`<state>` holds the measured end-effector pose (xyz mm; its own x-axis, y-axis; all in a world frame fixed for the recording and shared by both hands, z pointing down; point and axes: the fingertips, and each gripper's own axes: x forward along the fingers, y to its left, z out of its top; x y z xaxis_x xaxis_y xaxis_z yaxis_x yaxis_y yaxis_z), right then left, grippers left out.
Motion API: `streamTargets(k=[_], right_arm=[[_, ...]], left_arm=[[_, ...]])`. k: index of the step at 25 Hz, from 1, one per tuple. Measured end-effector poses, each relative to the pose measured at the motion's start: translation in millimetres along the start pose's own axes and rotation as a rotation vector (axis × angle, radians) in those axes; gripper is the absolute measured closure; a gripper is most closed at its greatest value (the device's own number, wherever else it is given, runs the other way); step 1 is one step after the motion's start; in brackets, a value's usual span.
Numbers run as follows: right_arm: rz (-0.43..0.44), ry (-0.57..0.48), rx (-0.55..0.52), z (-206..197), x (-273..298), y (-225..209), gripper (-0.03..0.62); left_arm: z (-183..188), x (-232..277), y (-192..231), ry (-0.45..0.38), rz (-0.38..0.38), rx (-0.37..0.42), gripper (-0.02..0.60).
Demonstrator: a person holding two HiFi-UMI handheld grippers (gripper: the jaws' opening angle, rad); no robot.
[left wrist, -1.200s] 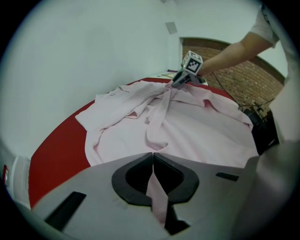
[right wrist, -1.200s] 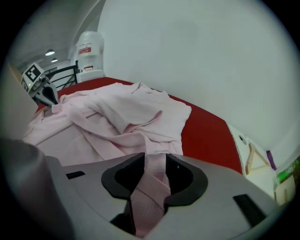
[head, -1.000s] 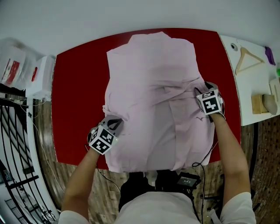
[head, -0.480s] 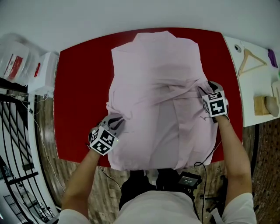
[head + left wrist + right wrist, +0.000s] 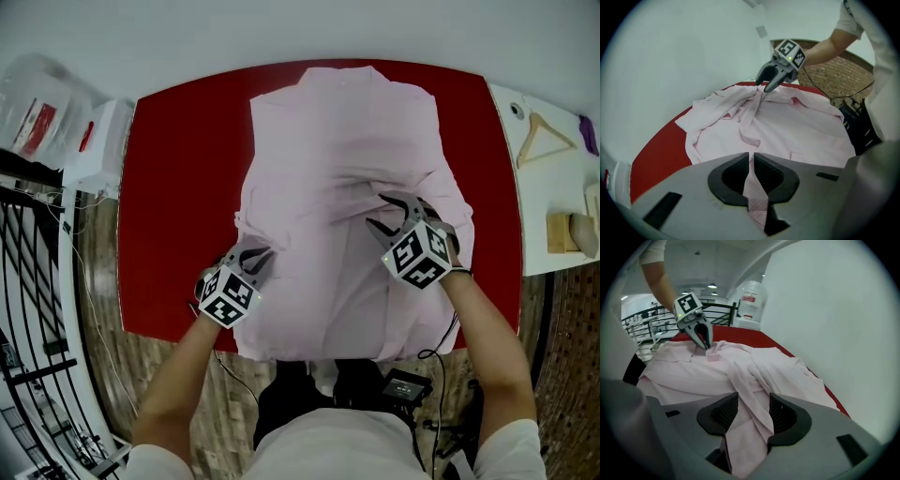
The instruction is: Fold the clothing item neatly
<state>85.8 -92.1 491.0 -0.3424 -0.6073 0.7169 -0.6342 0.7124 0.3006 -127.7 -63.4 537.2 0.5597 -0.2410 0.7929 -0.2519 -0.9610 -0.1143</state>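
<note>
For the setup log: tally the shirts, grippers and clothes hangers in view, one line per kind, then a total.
Pink shirt: 1
Grippers: 2 (left gripper, right gripper)
Wooden hanger: 1
Total: 4

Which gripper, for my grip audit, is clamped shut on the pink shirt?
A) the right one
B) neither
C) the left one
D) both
C: the left gripper has its jaws pinched together on a fold of the shirt, while the right gripper has jaws apart, with cloth loose between them.
</note>
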Motion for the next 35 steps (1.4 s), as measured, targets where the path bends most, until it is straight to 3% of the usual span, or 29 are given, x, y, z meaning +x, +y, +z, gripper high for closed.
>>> streamTargets(k=[3,7,10,15,19,26,35], right_arm=[[0.077,0.023,-0.087,16,27,32,0.406],[0.069,0.099,-0.153,9,53,45,0.528],[0.051,0.157,-0.172,-3,63,45,0.548],[0.036,0.16,-0.142,-9,55,40,0.574],[0.0,0.16,-0.091,-16,43,31,0.576],[0.011,0.068,0.113,-12,27,27,0.569],[0.028,-0.045,0.311,-5,-7,28,0.548]], left_arm=[[0,3,1,-0.001,0.002,-0.01,0.571],[2,7,2,-0.002,0.003,-0.024,0.571],[3,9,4,-0.003,0.005,-0.031,0.571],[3,9,8,-0.005,0.01,-0.048,0.571],[1,6,9,-0.016,0.01,-0.086,0.571],[2,-14,1,-0.054,0.055,-0.183,0.548],[17,-78,-21,-0.182,0.241,-0.378,0.54]])
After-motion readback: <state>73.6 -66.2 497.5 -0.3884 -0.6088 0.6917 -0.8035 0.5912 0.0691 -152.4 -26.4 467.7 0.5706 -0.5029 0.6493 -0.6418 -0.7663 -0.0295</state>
